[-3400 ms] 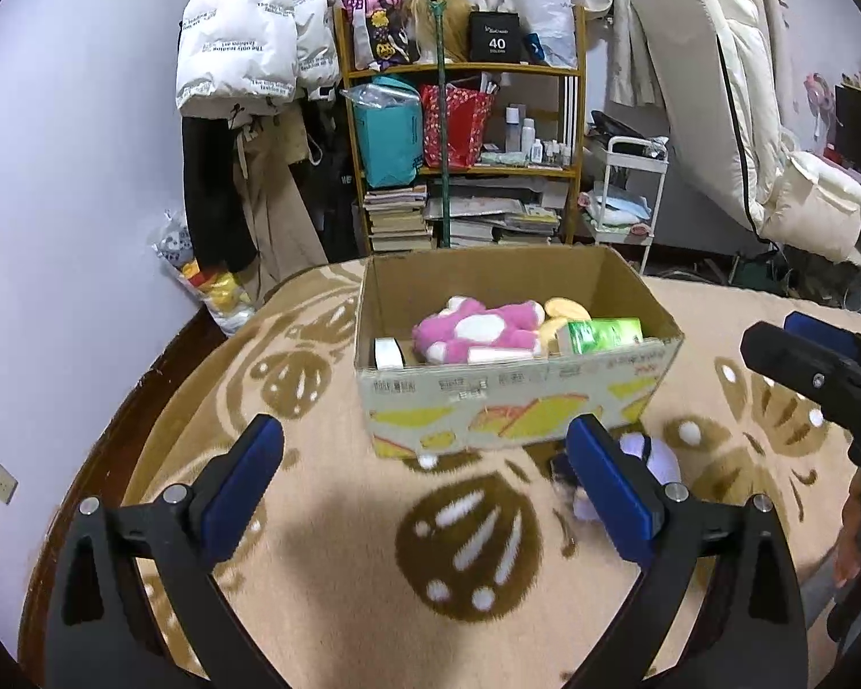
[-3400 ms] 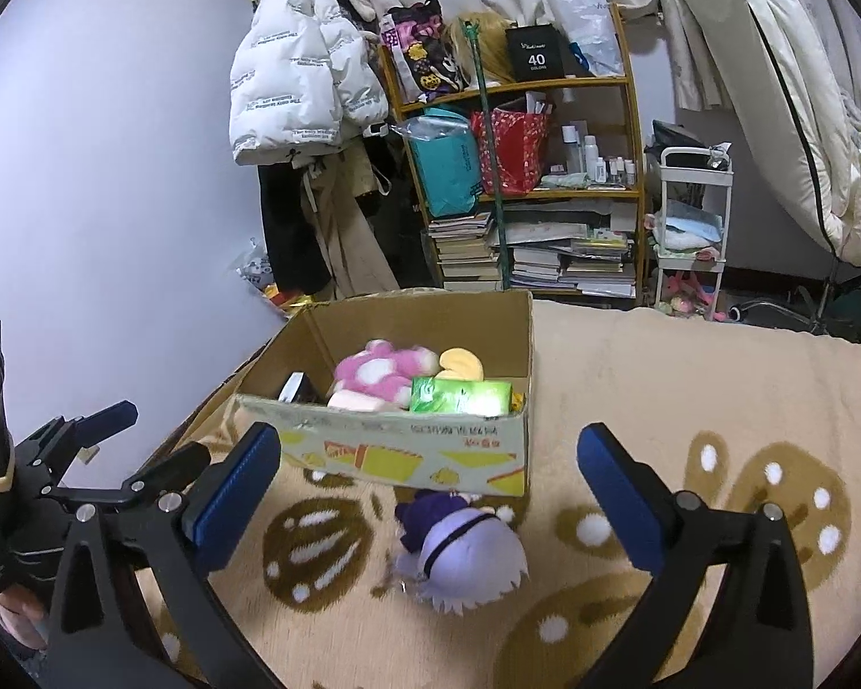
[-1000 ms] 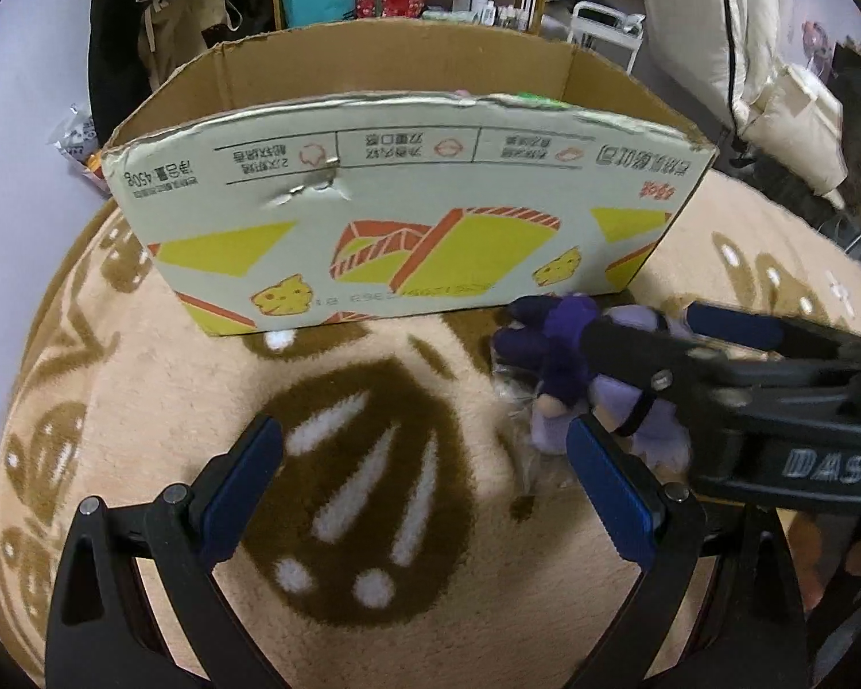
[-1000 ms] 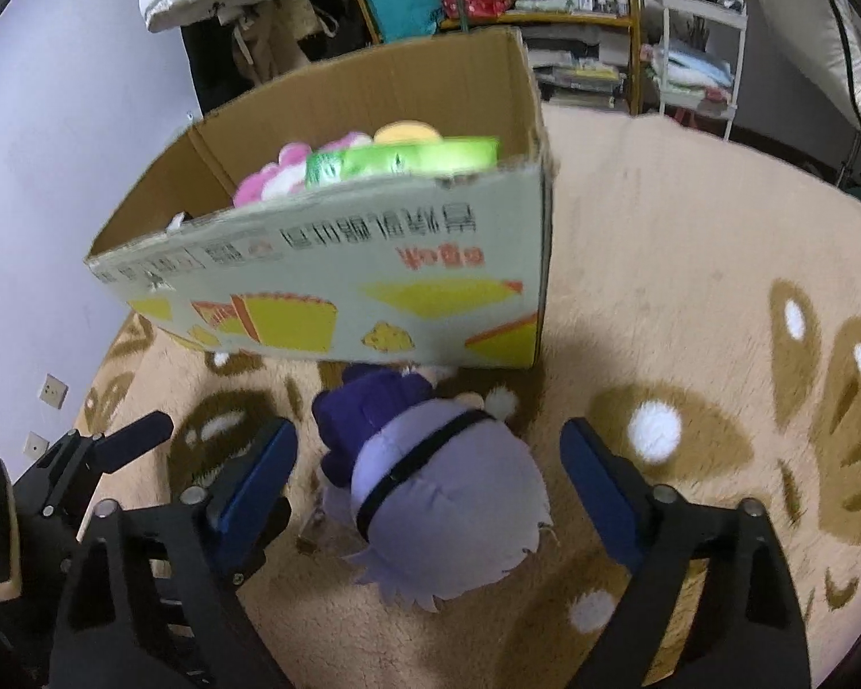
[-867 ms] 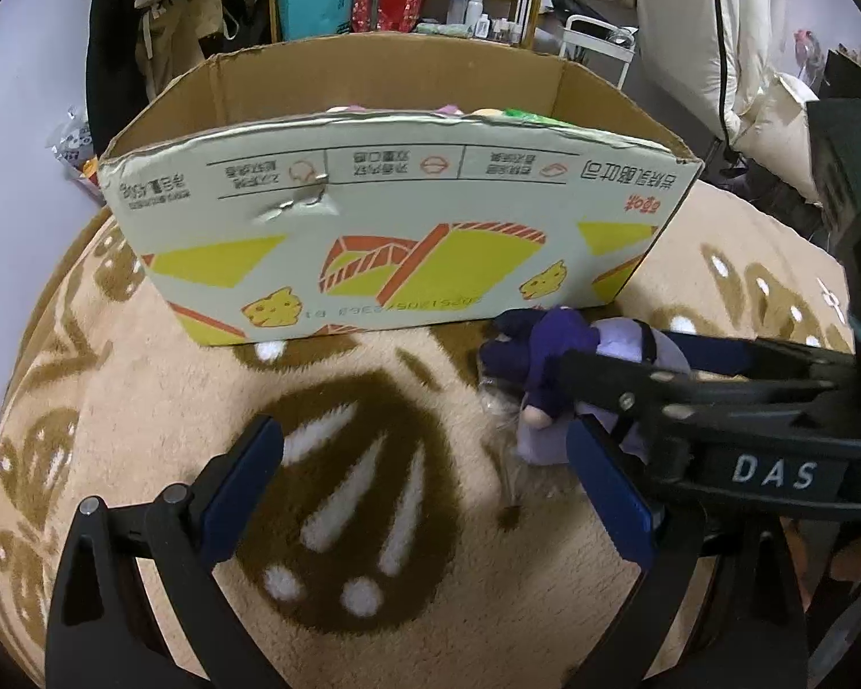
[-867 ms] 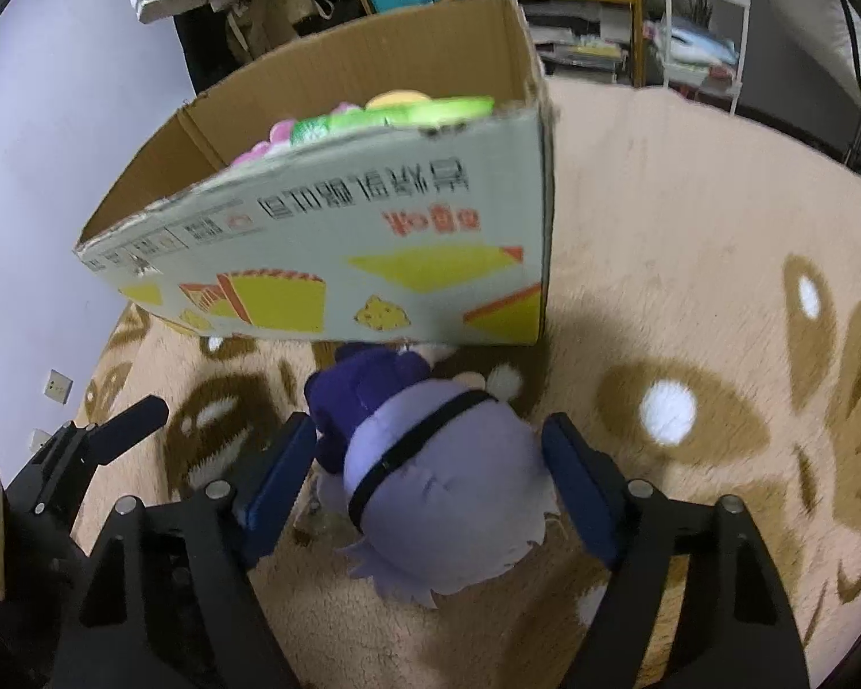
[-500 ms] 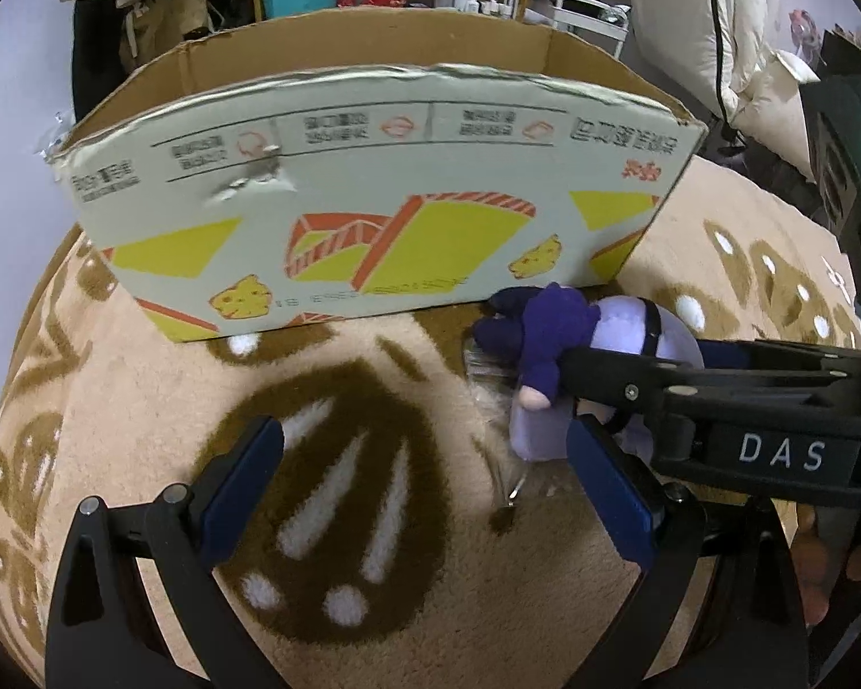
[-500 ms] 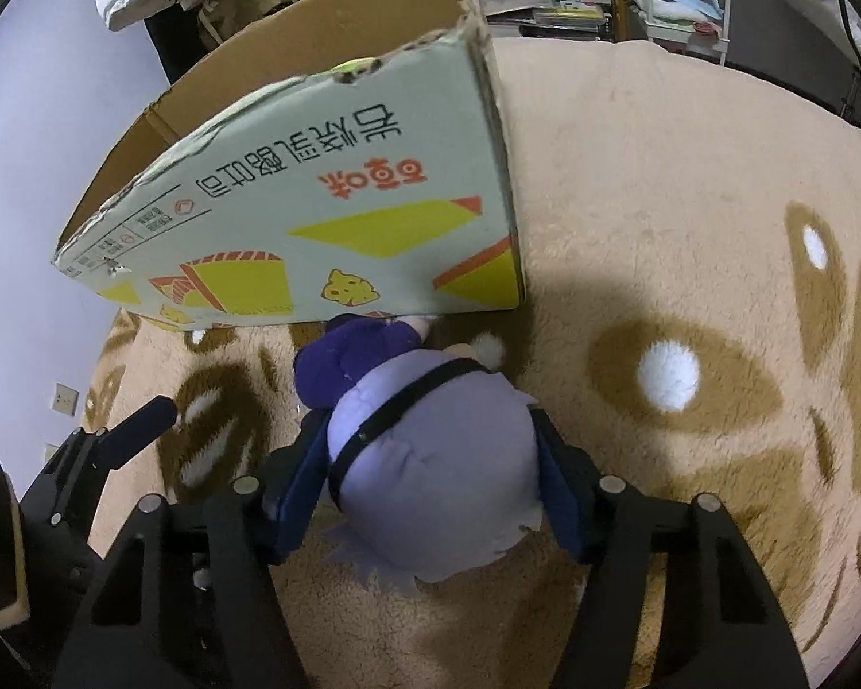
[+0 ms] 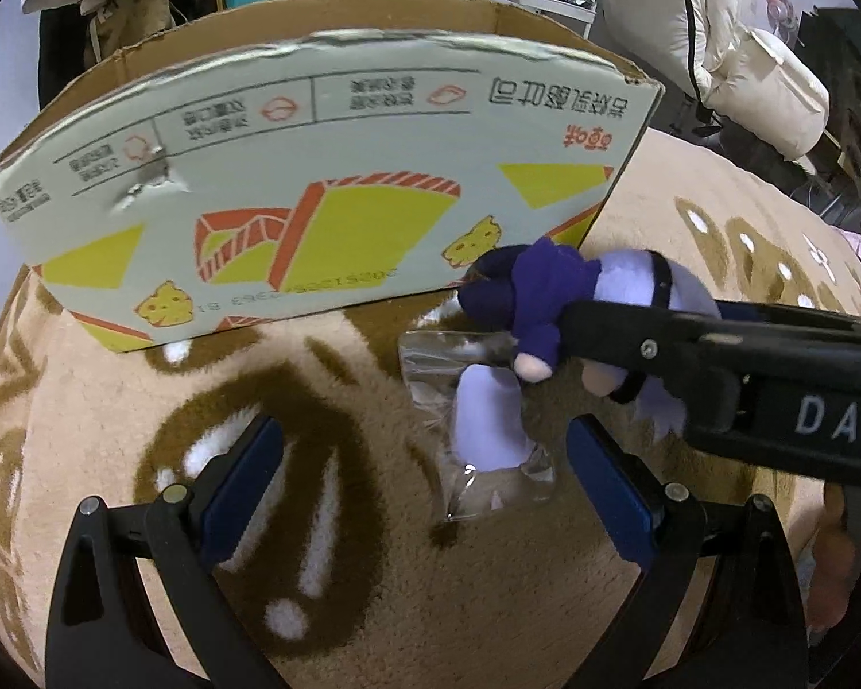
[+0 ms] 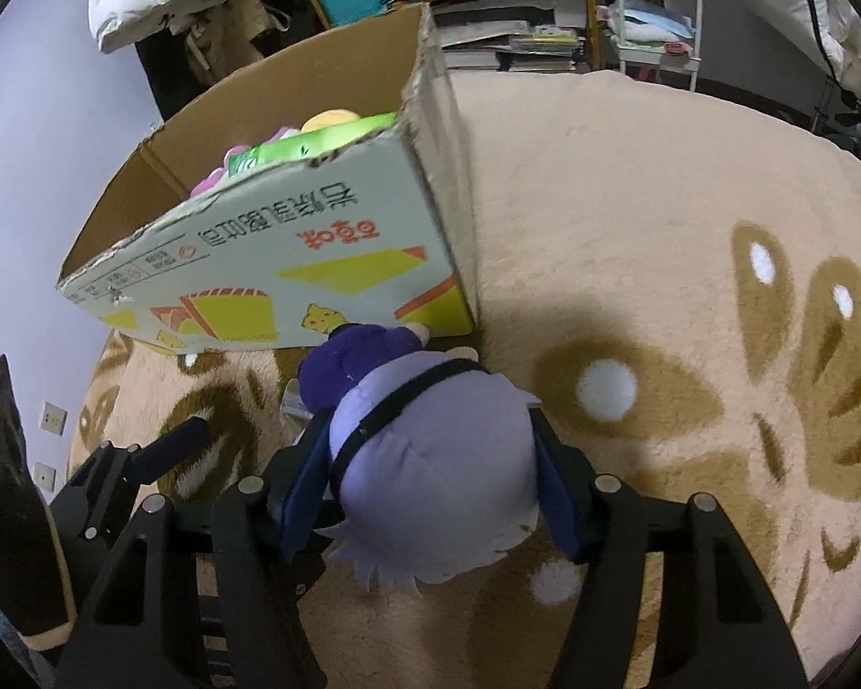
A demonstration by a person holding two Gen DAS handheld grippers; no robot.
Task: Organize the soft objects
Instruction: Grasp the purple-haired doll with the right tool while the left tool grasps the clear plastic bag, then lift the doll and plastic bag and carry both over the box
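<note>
The right tongs (image 10: 430,494) have just closed onto the doll (image 10: 430,471), lying on the rug (image 10: 631,229) against the box (image 10: 293,264); next comes lifting it in. Left tongs (image 9: 425,476) hang apart, empty.

plush doll (image 10: 430,471) – soft cloth; box (image 9: 327,172) – matt printed cardboard

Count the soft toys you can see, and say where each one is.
2. The purple doll lies on the rug before the cardboard box, clamped between the right gripper pads. A pink plush peeks over the box rim. More may be hidden inside.
</note>
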